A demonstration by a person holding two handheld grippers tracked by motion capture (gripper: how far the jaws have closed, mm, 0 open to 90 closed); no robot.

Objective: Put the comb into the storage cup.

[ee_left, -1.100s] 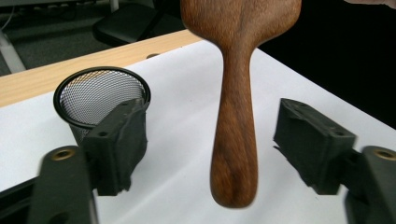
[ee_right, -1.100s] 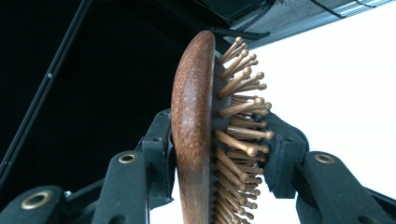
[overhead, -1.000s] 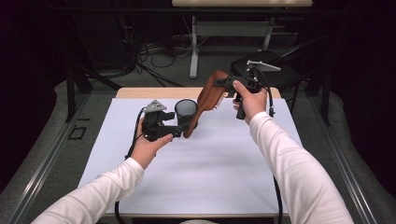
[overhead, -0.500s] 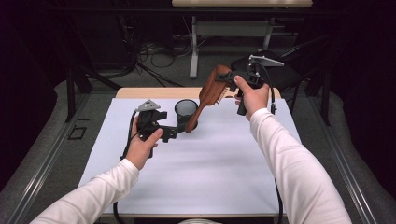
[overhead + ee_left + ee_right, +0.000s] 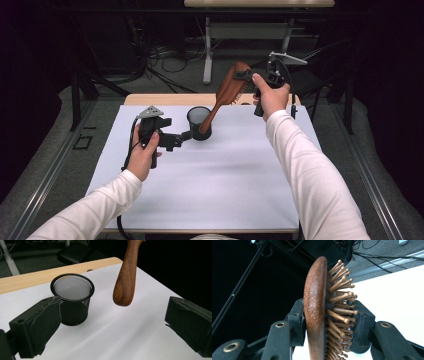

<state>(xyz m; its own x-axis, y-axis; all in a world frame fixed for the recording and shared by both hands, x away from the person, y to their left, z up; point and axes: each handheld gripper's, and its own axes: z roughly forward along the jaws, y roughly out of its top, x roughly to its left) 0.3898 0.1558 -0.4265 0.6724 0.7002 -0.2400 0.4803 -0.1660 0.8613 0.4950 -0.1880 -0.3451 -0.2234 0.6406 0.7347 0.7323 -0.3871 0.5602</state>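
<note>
Glossy wooden hairbrush (image 5: 227,95), black mesh cup (image 5: 198,121)

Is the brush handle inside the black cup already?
No, the brush handle hangs in the air beside the mesh cup, above the white table.

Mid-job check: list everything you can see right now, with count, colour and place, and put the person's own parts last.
brush: 1, brown wood, held up by its head, handle tip above the table beside the cup
cup: 1, black mesh, upright on the sheet near the far edge
sheet: 1, white, covering the table top
table: 1, light wood, bare strip at the far edge
desk: 1, pale, behind the table
cables: several, dark, on the floor beyond the table
right gripper: 1, black, shut on the brush head
left gripper: 1, black, open, one jaw against the cup's side, jaws just opened
sleeves: 2, white, coming in from the near side
</note>
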